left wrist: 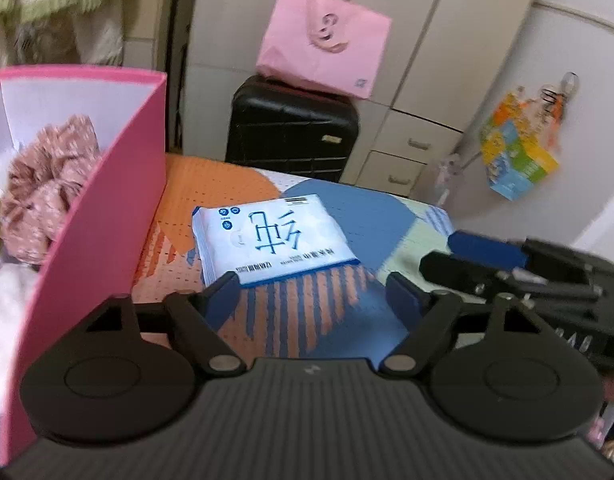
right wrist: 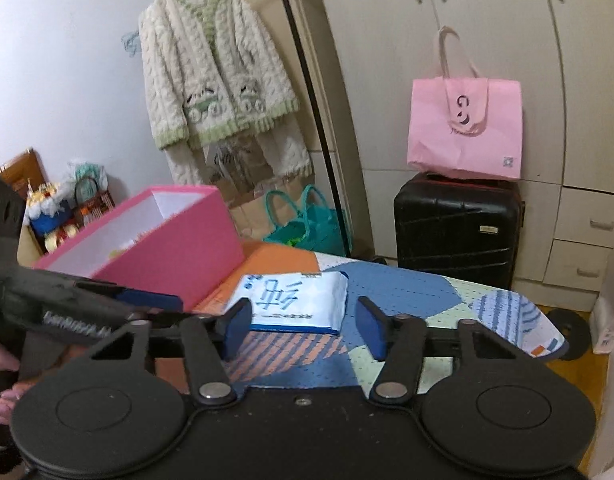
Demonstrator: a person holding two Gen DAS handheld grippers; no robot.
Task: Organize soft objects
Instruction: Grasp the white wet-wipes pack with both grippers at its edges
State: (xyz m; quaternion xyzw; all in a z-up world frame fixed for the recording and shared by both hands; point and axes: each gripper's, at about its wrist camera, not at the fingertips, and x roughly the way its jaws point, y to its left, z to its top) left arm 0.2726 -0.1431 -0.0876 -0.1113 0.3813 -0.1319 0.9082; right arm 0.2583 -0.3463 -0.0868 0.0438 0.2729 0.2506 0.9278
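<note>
I see a patterned table, wipes pack mid-surface, pink box at its left edge, black suitcase behind; left gripper and right gripper both open, empty.

tissue pack beside pink box

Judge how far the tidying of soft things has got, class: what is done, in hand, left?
Done: a pink floral scrunchie and something white and fluffy lie in the pink box. In hand: nothing; the left hand-held gripper and right hand-held gripper are both open, short of the tissue pack. Left: the pack, on the patterned board outside the box.
</note>
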